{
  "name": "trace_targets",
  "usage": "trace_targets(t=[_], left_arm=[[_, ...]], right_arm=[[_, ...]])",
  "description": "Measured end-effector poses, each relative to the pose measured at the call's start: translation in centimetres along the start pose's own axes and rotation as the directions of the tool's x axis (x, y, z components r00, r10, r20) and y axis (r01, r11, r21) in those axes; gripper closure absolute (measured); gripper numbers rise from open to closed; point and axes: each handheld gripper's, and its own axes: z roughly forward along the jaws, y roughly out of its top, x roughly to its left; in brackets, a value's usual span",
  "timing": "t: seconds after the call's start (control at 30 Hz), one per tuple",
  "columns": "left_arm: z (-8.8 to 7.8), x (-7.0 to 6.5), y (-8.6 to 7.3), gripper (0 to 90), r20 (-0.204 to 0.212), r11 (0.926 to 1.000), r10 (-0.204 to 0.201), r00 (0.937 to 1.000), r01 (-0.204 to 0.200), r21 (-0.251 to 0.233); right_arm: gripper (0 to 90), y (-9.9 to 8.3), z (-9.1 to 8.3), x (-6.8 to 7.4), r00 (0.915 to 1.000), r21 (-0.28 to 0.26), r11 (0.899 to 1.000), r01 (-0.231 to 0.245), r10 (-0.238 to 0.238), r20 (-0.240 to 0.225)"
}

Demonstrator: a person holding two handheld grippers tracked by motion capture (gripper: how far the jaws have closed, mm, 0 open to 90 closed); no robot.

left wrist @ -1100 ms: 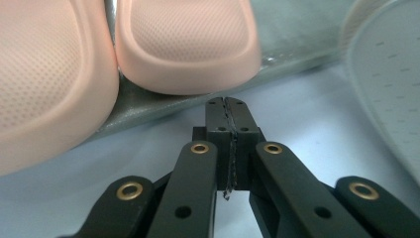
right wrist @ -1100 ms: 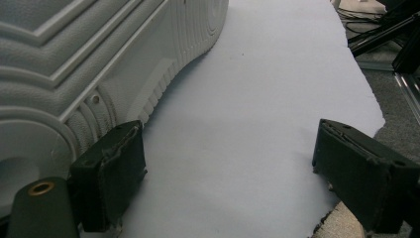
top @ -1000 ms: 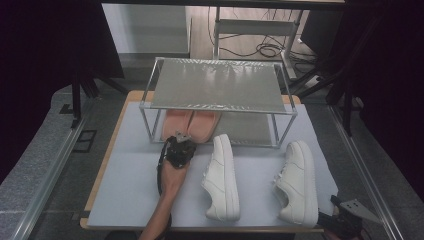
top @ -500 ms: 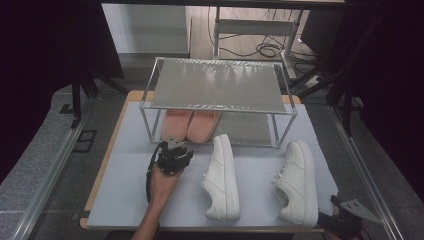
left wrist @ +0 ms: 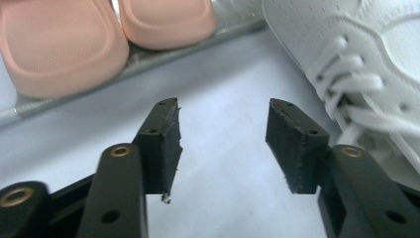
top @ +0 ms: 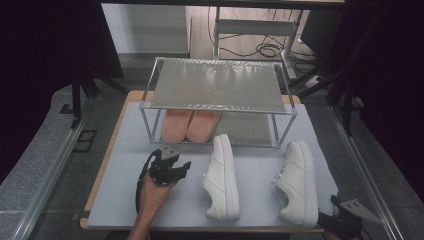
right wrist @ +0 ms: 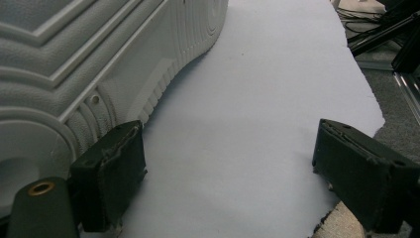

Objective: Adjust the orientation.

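Two white sneakers on the worktop (top: 125,165): left sneaker (top: 222,177) mid, right sneaker (top: 298,181) near right. Left tool (top: 181,166) released, empty, just left of the left sneaker. Right tool (right wrist: 225,178) released beside the right sneaker's heel. Pink slippers (top: 190,125) under the rack (top: 215,85), far side.
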Motion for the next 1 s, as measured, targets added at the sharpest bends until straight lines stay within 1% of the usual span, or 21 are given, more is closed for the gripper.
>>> trace_targets(t=[0.07, 0.13, 0.2, 0.37, 0.43, 0.57, 0.67, 0.73, 0.83, 0.93, 0.97, 1.0], left_arm=[[-0.3, 0.0, -0.5, 43.0, 0.008, 1.0000, 0.000, 1.0000, 0.000, 0.005], [-0.6, 0.0, -1.1, 40.5, 0.015, 1.0000, -0.008, 0.9999, 0.008, 0.004], [-0.9, 0.1, -1.6, 36.5, 0.017, 1.0000, -0.009, 0.9998, 0.009, 0.002], [-1.8, 0.3, -3.1, 27.1, 0.008, 0.9999, -0.013, 0.9999, 0.013, 0.009], [-2.3, 0.5, -3.9, 24.1, 0.005, 0.9997, -0.024, 0.9997, 0.024, 0.008], [-3.0, 0.8, -5.2, 17.9, -0.004, 0.9992, -0.040, 0.9992, 0.040, 0.007], [-3.3, 1.1, -6.2, 14.8, -0.013, 0.9986, -0.051, 0.9986, 0.051, 0.016], [-3.5, 1.3, -7.0, 14.0, -0.015, 0.9982, -0.054, 0.9984, 0.055, 0.025], [-3.7, 1.4, -7.8, 13.4, -0.021, 0.9978, -0.047, 0.9987, 0.048, 0.045], [-3.8, 1.5, -8.4, 13.2, -0.050, 0.9973, -0.034, 0.9981, 0.038, 0.063], [-3.8, 1.6, -8.6, 12.7, -0.060, 0.9969, -0.033, 0.9977, 0.037, 0.070], [-3.8, 1.7, -8.7, 12.7, -0.065, 0.9968, -0.034, 0.9973, 0.038, 0.070]], right_arm=[[13.1, 0.0, 0.0, 0.0, 1.0000, 0.002, 1.000, -0.001, 0.001, 0.000], [13.1, 0.0, 0.0, 0.0, 1.0000, 0.001, 1.000, -0.002, 0.002, 0.001], [13.2, 0.1, 0.0, 0.0, 1.0000, 0.004, 1.000, 0.000, 0.000, 0.000], [13.4, 0.2, 0.0, 0.0, 1.0000, 0.014, 1.000, 0.000, 0.000, -0.005], [13.6, 0.3, 0.0, -0.1, 1.0000, 0.019, 1.000, 0.000, 0.000, -0.005], [13.9, 0.4, -0.1, -0.3, 0.9997, 0.021, 1.000, -0.019, 0.019, -0.017], [13.9, 0.5, -0.1, -0.3, 0.9994, 0.025, 0.999, -0.027, 0.028, -0.021], [13.9, 0.5, -0.1, -0.3, 0.9995, 0.028, 0.999, -0.025, 0.026, -0.020], [13.9, 0.6, -0.1, -0.2, 0.9996, 0.040, 0.999, -0.018, 0.019, -0.020], [14.2, 0.8, -0.2, -0.2, 0.9995, 0.051, 0.999, -0.019, 0.020, -0.025], [14.8, 0.9, -0.4, -0.3, 0.9985, 0.060, 0.998, -0.026, 0.029, -0.046], [15.4, 1.0, -0.4, -0.4, 0.9983, 0.067, 0.997, -0.026, 0.030, -0.050]])
